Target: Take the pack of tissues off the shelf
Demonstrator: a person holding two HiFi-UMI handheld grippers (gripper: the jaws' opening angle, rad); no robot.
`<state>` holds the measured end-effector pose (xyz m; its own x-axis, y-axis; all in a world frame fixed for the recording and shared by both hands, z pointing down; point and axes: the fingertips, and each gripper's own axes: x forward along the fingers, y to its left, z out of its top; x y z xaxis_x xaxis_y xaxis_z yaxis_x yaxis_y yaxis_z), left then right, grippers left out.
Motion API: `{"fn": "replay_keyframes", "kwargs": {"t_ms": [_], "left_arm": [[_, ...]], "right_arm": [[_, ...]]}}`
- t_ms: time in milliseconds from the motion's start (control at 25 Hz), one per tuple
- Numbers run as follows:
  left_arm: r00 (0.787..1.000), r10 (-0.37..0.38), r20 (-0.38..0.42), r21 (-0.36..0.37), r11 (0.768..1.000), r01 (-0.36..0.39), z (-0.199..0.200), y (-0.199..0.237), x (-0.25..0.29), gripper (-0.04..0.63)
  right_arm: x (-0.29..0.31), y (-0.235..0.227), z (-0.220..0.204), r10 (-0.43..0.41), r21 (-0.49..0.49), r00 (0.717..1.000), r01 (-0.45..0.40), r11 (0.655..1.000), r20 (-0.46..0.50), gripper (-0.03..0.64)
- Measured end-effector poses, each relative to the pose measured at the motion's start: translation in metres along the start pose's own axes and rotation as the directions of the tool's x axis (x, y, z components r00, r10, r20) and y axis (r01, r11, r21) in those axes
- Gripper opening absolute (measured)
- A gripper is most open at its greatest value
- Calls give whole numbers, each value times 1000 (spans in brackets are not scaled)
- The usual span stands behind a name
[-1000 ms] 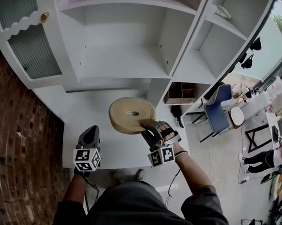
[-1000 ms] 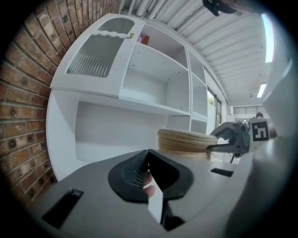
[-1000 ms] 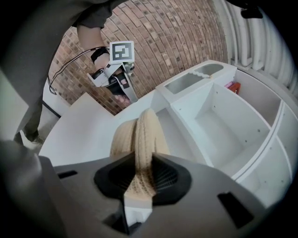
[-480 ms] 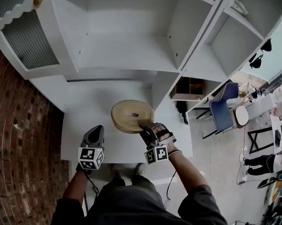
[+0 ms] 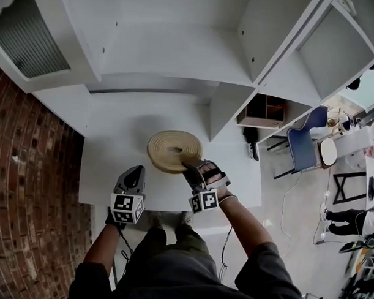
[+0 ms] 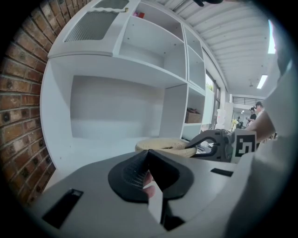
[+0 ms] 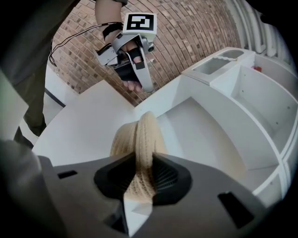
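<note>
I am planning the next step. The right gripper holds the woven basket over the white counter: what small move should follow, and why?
Probably lower the right gripper until the basket sits flat on the counter. Its jaws pinch the rim, the basket is clear of the shelf, and I cannot tell whether it rests on the counter.

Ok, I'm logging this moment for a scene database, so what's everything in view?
Woven basket: one, beige, over the counter, rim pinched by the right gripper.
Counter: one, white, below the shelves.
Shelf unit: one, white, behind the counter.
Brick wall: one, red-brown, far left.
Chair: one, blue, on the floor at right.
Left gripper: one, black, shut on nothing, left of the basket.
Right gripper: one, black, shut on the basket's rim.
</note>
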<state>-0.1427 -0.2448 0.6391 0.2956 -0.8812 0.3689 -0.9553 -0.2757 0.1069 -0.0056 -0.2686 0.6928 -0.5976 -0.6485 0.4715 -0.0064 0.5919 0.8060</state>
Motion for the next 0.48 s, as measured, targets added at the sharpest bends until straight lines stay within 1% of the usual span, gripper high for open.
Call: {"fn": "replay_keyframes", "kwargs": {"t_ms": [480], "left_arm": [[997, 40, -66, -33, 999, -42, -45, 3, 15, 5]], "right_arm": [[39, 63, -20, 96, 6, 995, -96, 995, 23, 95]]}}
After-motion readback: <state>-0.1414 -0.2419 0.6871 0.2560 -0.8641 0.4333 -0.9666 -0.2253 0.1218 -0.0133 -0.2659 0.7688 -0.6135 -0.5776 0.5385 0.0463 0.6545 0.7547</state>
